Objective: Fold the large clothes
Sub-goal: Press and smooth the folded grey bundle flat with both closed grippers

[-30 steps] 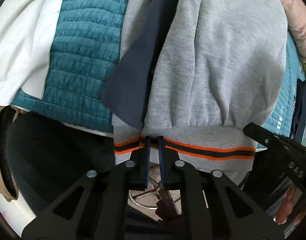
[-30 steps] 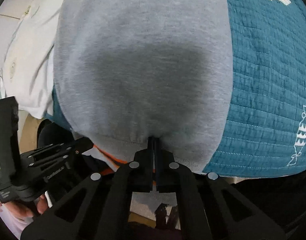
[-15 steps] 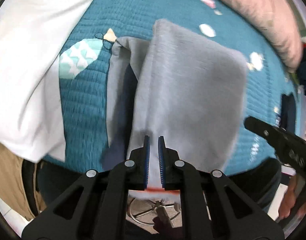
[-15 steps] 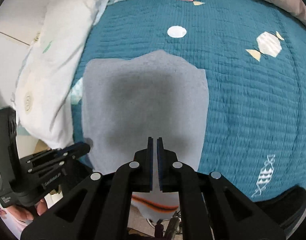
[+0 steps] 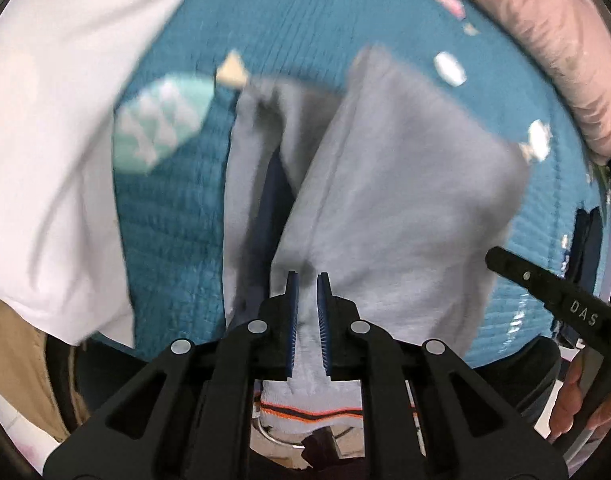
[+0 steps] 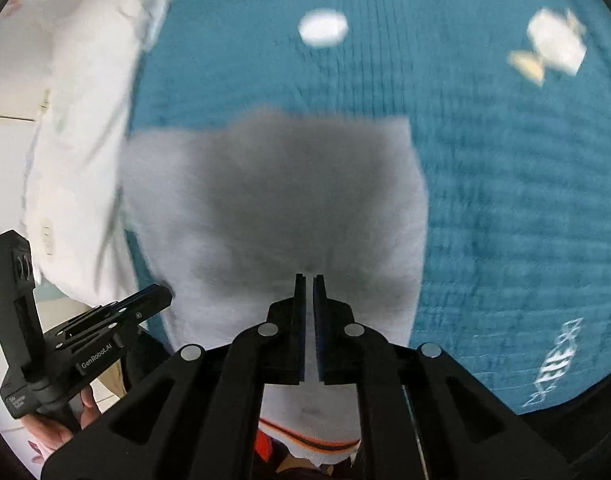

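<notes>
A grey sweatshirt (image 5: 389, 184) with a navy inner panel and an orange-and-dark striped hem (image 5: 309, 414) lies folded on the teal quilt (image 5: 165, 216); its hem hangs over the near bed edge. My left gripper (image 5: 306, 280) hovers above its near part, jaws a little apart and empty. The sweatshirt also fills the middle of the right wrist view (image 6: 273, 208). My right gripper (image 6: 309, 280) hovers over it, jaws nearly closed with a thin gap, holding nothing. Each gripper shows at the edge of the other's view.
A white sheet or pillow (image 5: 53, 140) lies left of the sweatshirt, also in the right wrist view (image 6: 81, 120). A pink blanket (image 5: 545, 40) lies at the far right. The quilt (image 6: 505, 200) stretches to the right. A chair base shows below the bed edge.
Both grippers let go of the striped hem and lifted up and back. The sweatshirt, held hanging a second ago, now lies on the quilt.
</notes>
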`<state>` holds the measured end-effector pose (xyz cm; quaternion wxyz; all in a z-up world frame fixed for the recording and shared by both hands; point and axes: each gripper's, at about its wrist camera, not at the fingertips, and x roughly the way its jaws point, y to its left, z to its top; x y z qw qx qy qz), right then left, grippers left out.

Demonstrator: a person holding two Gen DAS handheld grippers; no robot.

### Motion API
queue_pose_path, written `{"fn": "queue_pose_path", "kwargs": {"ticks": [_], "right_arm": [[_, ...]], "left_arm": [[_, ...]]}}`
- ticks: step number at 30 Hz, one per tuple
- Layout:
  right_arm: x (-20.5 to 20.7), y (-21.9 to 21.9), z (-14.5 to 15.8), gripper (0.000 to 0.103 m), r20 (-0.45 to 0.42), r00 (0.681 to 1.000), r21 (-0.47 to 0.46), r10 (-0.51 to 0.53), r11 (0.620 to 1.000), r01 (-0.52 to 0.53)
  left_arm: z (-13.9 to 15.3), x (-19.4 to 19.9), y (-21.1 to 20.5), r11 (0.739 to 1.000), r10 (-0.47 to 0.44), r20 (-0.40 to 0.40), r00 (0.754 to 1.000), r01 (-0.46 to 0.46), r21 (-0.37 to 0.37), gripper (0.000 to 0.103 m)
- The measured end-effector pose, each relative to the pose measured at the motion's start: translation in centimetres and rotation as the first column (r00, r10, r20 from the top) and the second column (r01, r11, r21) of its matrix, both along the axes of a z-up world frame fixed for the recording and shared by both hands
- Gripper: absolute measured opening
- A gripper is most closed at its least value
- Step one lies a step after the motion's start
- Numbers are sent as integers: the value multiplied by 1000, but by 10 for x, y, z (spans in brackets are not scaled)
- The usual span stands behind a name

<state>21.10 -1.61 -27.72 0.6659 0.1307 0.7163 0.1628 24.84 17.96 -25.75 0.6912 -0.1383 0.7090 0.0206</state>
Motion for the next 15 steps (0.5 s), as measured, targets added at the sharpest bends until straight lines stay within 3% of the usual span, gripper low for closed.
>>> {"fn": "queue_pose_path", "kwargs": {"ticks": [4, 7, 9, 12, 13, 15], "right_arm": [[17, -8, 34, 6, 88, 996, 31, -27, 999, 25], [40, 1, 36, 6, 107, 994, 27, -35, 999, 32], [50, 13, 22, 6, 74, 997, 44, -35, 999, 32], [62, 34, -10, 0, 71, 997, -58, 4, 998, 0], [64, 37, -22, 0, 75, 997, -86, 9, 996, -2], [71, 33, -52, 0, 43, 998, -44, -47, 998, 49]], "left_arm": [[30, 26, -8, 1000, -25, 72, 997, 26, -14, 12], [32, 52, -17, 1000, -14, 94, 996, 15, -16, 12], [22, 73, -22, 999, 1, 86, 996, 3, -38, 12], [-15, 89, -8, 997, 39, 29, 999, -41, 70, 8], [-34, 93, -2, 995, 68, -2, 998, -68, 72, 7], [-49, 90, 11, 993, 120, 6, 993, -120, 16, 7]]}}
